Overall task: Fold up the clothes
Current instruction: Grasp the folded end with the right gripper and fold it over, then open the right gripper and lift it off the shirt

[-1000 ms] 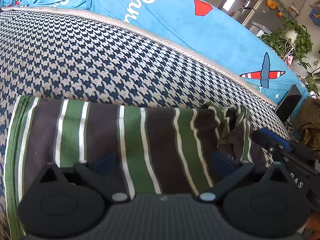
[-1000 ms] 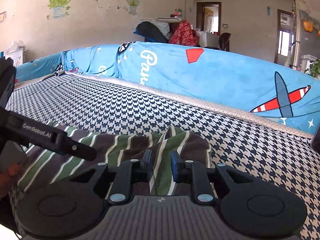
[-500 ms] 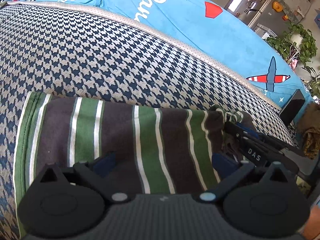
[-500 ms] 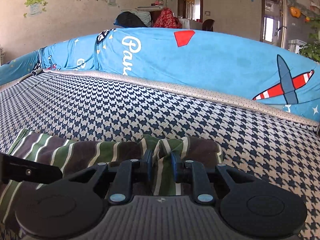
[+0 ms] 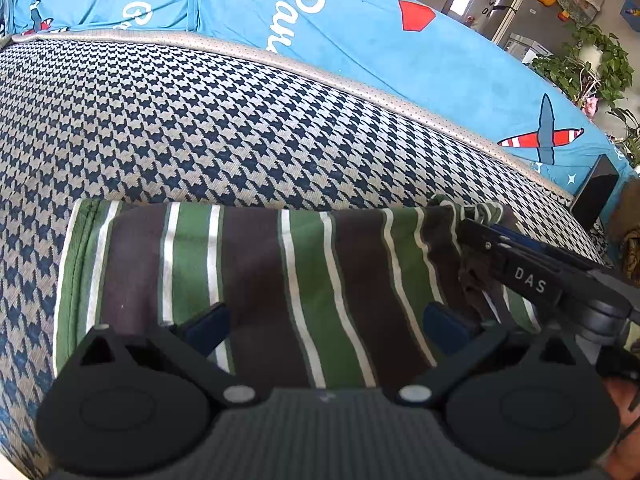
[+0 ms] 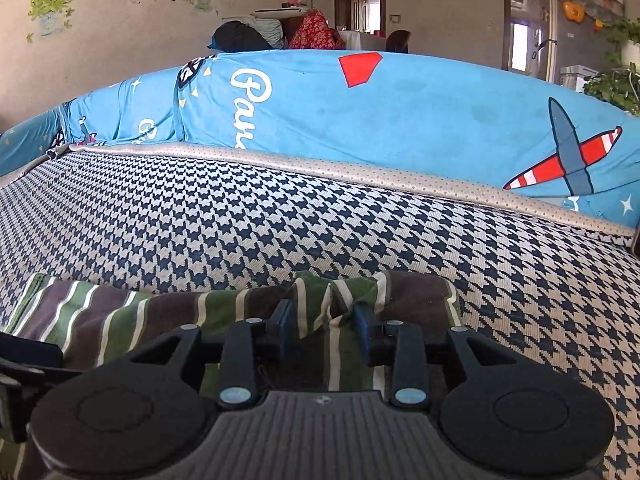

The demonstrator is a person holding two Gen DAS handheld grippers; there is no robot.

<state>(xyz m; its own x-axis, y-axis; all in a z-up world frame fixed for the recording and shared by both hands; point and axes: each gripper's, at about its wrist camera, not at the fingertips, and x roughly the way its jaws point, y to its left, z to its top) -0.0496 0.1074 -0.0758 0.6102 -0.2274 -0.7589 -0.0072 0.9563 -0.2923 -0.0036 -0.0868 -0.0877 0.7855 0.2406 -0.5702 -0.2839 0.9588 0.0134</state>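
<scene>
Two hand-held grippers seen: right hand-held gripper [image 6: 323,326] jaws opening, bunched corner of green-brown striped garment [image 5: 256,280] released between them; left hand-held gripper [image 5: 326,324] spread wide, empty; fold laid.

One striped garment [image 5: 304,280]; two hand-held grippers: left [image 5: 326,322], right [image 6: 325,326].
</scene>
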